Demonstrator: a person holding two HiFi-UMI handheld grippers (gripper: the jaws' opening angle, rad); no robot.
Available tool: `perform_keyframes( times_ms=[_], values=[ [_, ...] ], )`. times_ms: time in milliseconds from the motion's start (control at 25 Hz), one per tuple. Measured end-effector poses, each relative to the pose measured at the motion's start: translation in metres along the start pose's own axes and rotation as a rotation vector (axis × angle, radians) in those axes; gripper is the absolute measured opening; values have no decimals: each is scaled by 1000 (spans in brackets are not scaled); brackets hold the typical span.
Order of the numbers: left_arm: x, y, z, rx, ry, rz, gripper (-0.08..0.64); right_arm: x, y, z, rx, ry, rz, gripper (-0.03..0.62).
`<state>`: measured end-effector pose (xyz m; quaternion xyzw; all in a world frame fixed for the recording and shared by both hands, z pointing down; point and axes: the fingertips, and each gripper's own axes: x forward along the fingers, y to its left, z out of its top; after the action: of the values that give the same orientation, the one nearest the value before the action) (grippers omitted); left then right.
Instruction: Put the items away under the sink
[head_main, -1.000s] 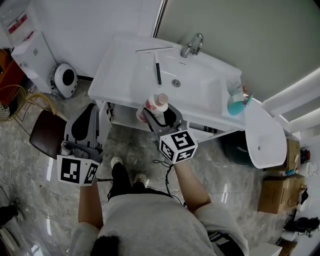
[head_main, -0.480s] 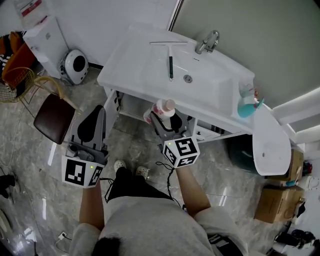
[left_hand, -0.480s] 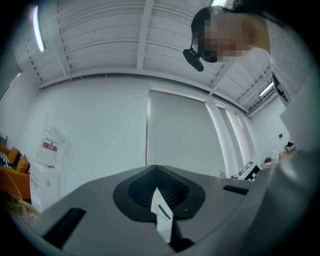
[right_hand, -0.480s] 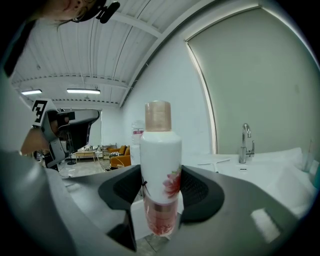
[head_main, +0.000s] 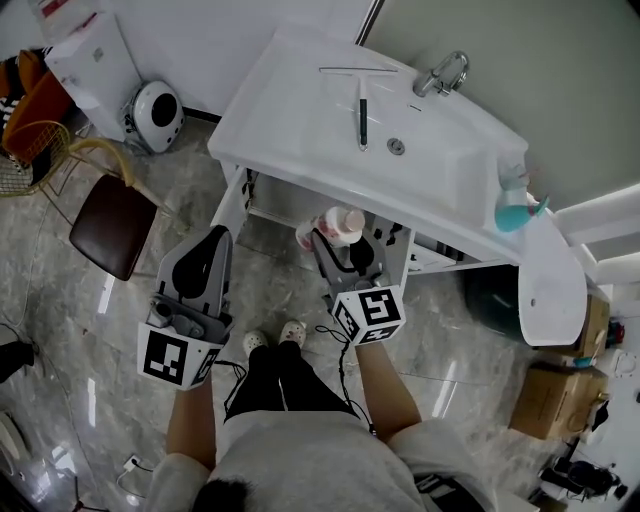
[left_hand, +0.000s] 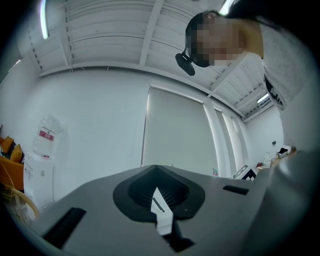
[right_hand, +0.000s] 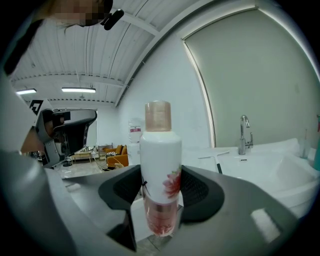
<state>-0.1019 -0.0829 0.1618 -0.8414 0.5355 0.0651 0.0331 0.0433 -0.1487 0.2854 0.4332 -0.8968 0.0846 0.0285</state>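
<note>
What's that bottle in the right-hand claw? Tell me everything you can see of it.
The bottle is slim and white, plastic by its look, with a rose-gold cap, a pink flower print and a clear pinkish base. In the right gripper view it stands upright, clamped low down between the jaws of the right gripper, with nothing else touching it. The head view shows it held in the air just in front of the sink, near its front edge.

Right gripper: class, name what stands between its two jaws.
A white bottle with a pinkish cap, gripped by both jaws, seen in the right gripper view.
</note>
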Motion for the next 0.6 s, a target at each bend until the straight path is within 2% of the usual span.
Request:
perform_keyframes(
  times_ms=[440,600],
  values=[
    [-29,13,-52,-37,41,-66,-2,14,31,-43,-2,26,-31,240],
    [-36,12,-82,-47,90,-74,-2,20,33,-63,-1,31,-25,240]
  ],
)
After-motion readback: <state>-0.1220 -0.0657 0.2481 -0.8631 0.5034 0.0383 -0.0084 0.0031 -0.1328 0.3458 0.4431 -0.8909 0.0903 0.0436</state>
